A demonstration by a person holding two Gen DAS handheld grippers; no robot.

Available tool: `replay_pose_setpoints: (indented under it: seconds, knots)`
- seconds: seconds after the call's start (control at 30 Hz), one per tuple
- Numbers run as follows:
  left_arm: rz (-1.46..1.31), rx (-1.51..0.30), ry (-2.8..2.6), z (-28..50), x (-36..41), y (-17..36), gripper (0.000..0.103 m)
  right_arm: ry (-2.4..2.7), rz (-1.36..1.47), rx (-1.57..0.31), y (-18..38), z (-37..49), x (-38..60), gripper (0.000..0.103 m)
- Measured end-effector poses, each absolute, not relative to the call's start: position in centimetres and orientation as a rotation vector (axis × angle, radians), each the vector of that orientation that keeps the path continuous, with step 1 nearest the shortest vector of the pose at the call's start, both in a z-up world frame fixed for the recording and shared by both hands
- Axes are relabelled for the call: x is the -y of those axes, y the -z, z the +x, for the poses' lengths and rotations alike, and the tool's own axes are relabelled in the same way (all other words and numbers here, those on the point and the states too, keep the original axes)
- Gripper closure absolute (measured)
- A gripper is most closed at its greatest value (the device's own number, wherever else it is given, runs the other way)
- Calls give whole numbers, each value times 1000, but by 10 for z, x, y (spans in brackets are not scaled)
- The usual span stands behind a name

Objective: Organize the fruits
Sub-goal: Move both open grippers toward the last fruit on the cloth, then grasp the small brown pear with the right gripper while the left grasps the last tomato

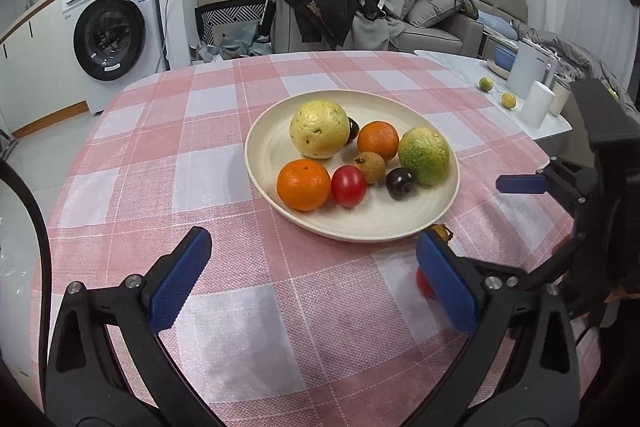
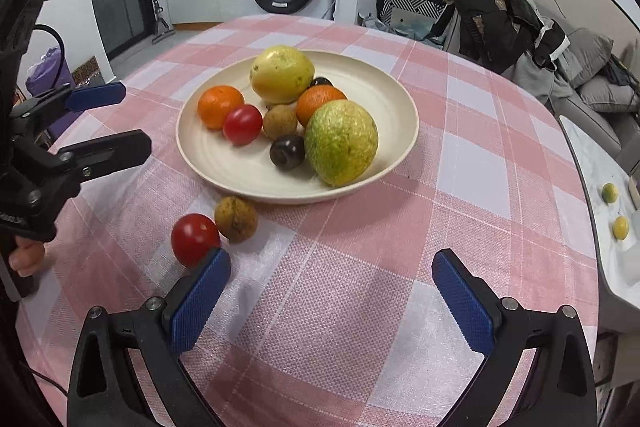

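Observation:
A cream plate (image 1: 276,151) (image 2: 384,95) on the pink checked tablecloth holds several fruits: a yellow guava (image 1: 319,129), a green guava (image 2: 341,142), two oranges (image 1: 304,184), a red tomato (image 2: 242,124), a brown longan (image 2: 279,121) and dark plums (image 2: 287,151). A second tomato (image 2: 195,239) and a brown longan (image 2: 235,218) lie on the cloth in front of the plate. My left gripper (image 1: 312,271) is open and empty. My right gripper (image 2: 332,287) is open and empty, its left finger (image 2: 200,301) just in front of the loose tomato.
A white side table (image 1: 556,125) at the right carries two small citrus fruits (image 1: 508,100), cups and a white appliance. A washing machine (image 1: 110,35), a chair heaped with clothes (image 1: 320,3) and a grey sofa stand beyond the table.

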State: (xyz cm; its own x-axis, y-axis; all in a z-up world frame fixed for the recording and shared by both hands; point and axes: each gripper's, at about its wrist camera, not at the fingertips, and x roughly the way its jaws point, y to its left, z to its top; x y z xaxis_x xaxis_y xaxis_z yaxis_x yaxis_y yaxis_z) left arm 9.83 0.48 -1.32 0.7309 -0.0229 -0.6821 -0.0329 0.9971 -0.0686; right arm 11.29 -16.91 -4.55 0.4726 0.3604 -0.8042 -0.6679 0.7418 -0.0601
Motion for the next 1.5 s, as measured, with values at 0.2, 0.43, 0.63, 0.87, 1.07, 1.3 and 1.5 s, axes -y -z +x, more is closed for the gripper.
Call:
replay_pose_setpoints:
  seconds: [0.2,0.43,0.63,0.87,1.07,1.3,1.5]
  knots:
    - [-76,-776,-13,100,-6,16,1,-665,-416,-890,56,109,155,0]
    - [-54,-810,-10,102,-10,20,1,-669,-399,-893,59,107,140,1]
    - [-56,-805,-19,102,-18,18,1,-713,-378,-892,58,106,132,19]
    - [-94,-814,-31,103,-30,16,1,-759,-377,-880,56,98,123,39]
    - [-86,-818,-21,102,-28,17,1,-794,-352,-870,53,96,120,67]
    - [-50,-854,-5,104,-17,23,1,-816,-341,-863,50,93,122,76]
    - [2,-925,65,106,1,35,1,-816,-327,-822,32,90,135,76]
